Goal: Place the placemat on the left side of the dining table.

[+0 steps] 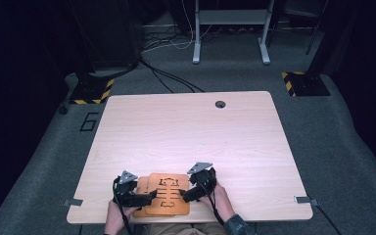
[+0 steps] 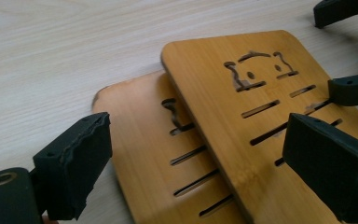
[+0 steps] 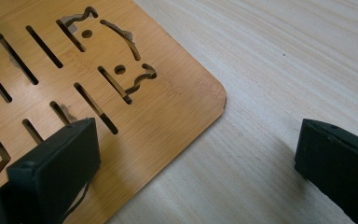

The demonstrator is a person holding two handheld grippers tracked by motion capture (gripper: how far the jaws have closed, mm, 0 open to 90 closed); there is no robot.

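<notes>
Lying near the table's (image 1: 186,127) front edge, we see two slotted bamboo boards, the top board (image 1: 169,192) overlapping the lower board (image 2: 140,135). Our left claw view reveals that lower board's slots; the high view barely shows it. Our left claw (image 2: 196,154) gapes wide astride both boards. Our right claw (image 3: 191,158) gapes wide over the top board's corner, gripping nothing.

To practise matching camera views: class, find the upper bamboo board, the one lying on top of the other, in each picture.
High view: the upper bamboo board lies at the table's near edge, between the two grippers.
Left gripper view: it runs from centre to right, overlapping the lower board.
Right gripper view: it covers the upper left.
Shared landmark: its cut-out figure with two round holes.
</notes>
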